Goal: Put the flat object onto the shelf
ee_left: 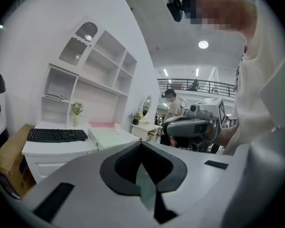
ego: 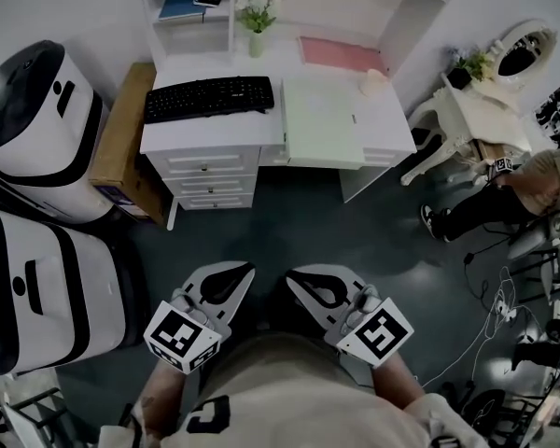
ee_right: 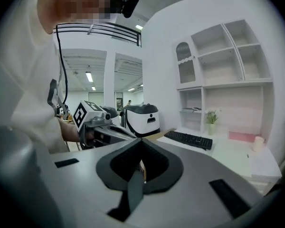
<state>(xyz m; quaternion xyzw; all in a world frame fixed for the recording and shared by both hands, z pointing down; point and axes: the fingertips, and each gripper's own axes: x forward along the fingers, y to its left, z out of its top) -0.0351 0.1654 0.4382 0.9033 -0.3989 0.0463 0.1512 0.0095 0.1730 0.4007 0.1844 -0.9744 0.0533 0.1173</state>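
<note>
A pale green flat object (ego: 322, 119) lies on the right half of the white desk (ego: 215, 138), overhanging its front edge; it also shows in the left gripper view (ee_left: 111, 137). A pink flat thing (ego: 341, 54) lies behind it against the wall. The white shelf unit (ego: 191, 7) rises above the desk, with its compartments (ee_left: 85, 84) in the left gripper view. My left gripper (ego: 245, 271) and right gripper (ego: 294, 276) are held close to my body over the dark floor, well short of the desk. Both are shut and hold nothing, with the jaw tips meeting (ee_left: 141, 144) (ee_right: 141, 141).
A black keyboard (ego: 208, 97) lies on the desk's left half, and a small potted plant (ego: 256, 17) stands behind it. Two white machines (ego: 37, 129) (ego: 47, 287) and a cardboard box (ego: 121, 138) stand at the left. A seated person (ego: 504, 194), a vanity table (ego: 476, 91) and floor cables (ego: 495, 325) are at the right.
</note>
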